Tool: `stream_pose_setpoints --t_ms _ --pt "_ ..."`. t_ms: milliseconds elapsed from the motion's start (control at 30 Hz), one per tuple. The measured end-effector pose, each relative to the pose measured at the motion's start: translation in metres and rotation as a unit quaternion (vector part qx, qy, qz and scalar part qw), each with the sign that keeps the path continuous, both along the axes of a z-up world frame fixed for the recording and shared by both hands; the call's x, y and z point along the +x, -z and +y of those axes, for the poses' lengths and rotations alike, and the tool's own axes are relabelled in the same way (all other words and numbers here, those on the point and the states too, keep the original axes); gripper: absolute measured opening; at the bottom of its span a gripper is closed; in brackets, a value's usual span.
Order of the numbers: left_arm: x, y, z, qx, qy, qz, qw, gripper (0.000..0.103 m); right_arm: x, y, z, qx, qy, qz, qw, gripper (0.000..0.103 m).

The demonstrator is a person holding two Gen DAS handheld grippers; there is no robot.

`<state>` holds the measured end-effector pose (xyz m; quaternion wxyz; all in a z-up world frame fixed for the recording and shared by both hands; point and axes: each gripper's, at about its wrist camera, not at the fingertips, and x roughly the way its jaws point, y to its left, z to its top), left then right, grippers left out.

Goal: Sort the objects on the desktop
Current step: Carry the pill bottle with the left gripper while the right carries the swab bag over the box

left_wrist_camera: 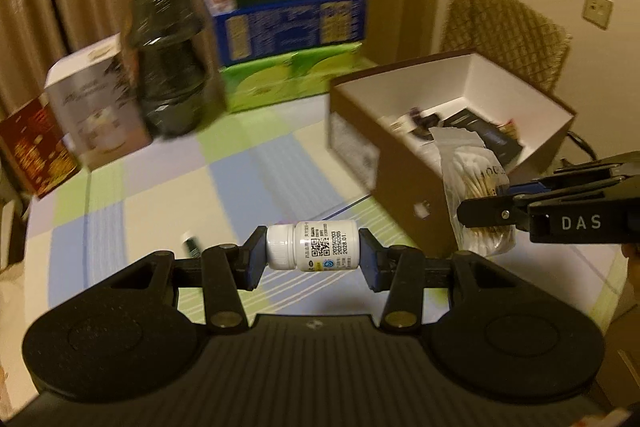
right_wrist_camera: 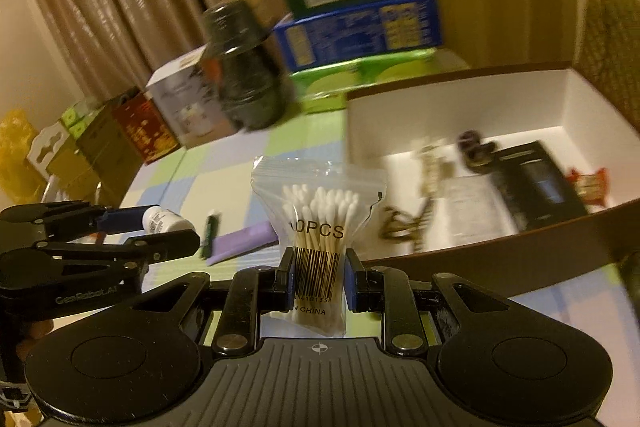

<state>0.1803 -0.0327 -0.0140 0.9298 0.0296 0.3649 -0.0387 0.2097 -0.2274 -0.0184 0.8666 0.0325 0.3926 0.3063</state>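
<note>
While both grippers carry loads above the table (left_wrist_camera: 168, 167), the step in hand reads as transport to the box (left_wrist_camera: 400, 163). Lower centre of the left view: left gripper (left_wrist_camera: 312, 253) clenched on a white bottle (left_wrist_camera: 312, 246) held sideways, cap left. Right edge of that view, and lower centre of the right view: right gripper (right_wrist_camera: 319, 285) clamped on the swab bag (right_wrist_camera: 319, 223) at its barcode. Box sits right, open, part filled. Next move, by judgement: bring each load over the rim, then release. A pen (right_wrist_camera: 210, 233) and purple item (right_wrist_camera: 244, 241) remain on the table.
</note>
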Motion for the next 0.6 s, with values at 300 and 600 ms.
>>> stream_pose_setpoints --t_ms 300,600 --pt "0.032 -0.017 -0.078 0.0 0.043 -0.022 0.9988 0.042 0.034 -0.017 -0.072 -0.004 0.025 -0.017 1.0 0.02" --pt "0.071 -0.015 -0.13 0.002 0.053 -0.015 0.9985 0.042 0.087 -0.013 -0.107 -0.016 0.007 -0.015 1.0 0.02"
